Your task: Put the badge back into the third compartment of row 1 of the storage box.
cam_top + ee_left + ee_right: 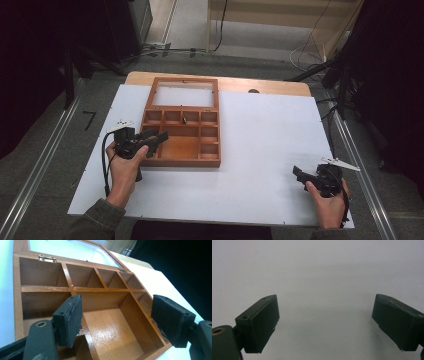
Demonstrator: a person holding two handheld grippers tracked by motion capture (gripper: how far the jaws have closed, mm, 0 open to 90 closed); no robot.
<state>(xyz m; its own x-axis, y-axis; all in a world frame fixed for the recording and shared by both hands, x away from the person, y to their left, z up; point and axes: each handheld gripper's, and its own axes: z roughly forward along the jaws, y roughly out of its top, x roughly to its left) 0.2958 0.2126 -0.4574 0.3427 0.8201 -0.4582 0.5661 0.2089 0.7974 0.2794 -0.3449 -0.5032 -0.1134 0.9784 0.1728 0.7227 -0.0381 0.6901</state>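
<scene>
A white board [260,150] covers nearly all of a wooden table [280,86], whose bare strip shows along the far edge. On the board's far left part lies an open wooden compartment box [182,131], its glass-paned lid [184,93] folded flat toward the far edge on two brass hinges [47,258]. The box has a row of four small compartments by the hinges, a large compartment [112,325] in the middle and smaller ones down each side; a small dark item [184,119] sits in one of the far-row cells, too small to make out.

The left gripper [159,138] is held over the box's near left corner, its jaws spread wide with nothing between them; in the left gripper view they straddle the large compartment, one pad [71,318] just above a divider wall.

The right gripper [300,175] sits near the board's near right corner, well apart from the box. Its jaws also stand wide open and empty, pointing across bare white board.
</scene>
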